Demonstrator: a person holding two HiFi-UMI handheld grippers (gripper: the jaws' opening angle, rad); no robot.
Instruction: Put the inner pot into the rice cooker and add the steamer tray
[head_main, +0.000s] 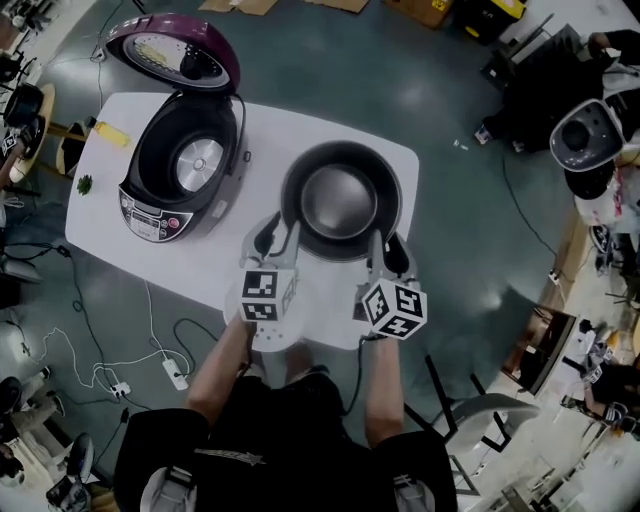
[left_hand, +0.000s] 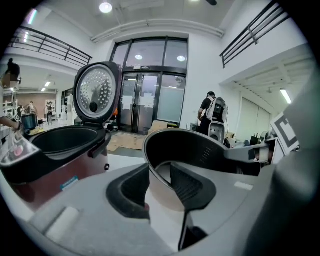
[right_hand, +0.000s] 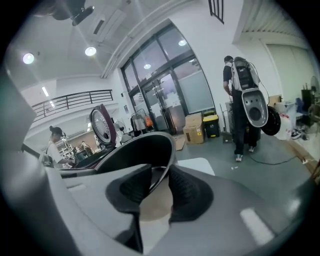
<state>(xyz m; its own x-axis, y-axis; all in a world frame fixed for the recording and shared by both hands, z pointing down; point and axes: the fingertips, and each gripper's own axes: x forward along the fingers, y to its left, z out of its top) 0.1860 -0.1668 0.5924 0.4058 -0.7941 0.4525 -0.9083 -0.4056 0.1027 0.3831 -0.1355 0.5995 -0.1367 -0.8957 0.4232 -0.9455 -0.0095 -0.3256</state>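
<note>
The dark inner pot (head_main: 340, 200) is over the right half of the white table (head_main: 110, 210), held by its near rim from both sides. My left gripper (head_main: 278, 240) is shut on the rim at the pot's left; in the left gripper view the rim (left_hand: 200, 145) runs between the pads of the left gripper (left_hand: 160, 187). My right gripper (head_main: 385, 250) is shut on the rim at the right, and the pot wall (right_hand: 145, 150) sits between the pads of the right gripper (right_hand: 157, 192). The rice cooker (head_main: 185, 165) stands open to the left, its cavity bare and its lid (head_main: 180, 50) tipped back.
A yellow item (head_main: 112, 133) and a small green thing (head_main: 85, 183) lie at the table's left edge. A pale rounded piece (head_main: 272, 338) shows under my left gripper at the front edge; I cannot tell what it is. Cables and a power strip (head_main: 175, 373) lie on the floor.
</note>
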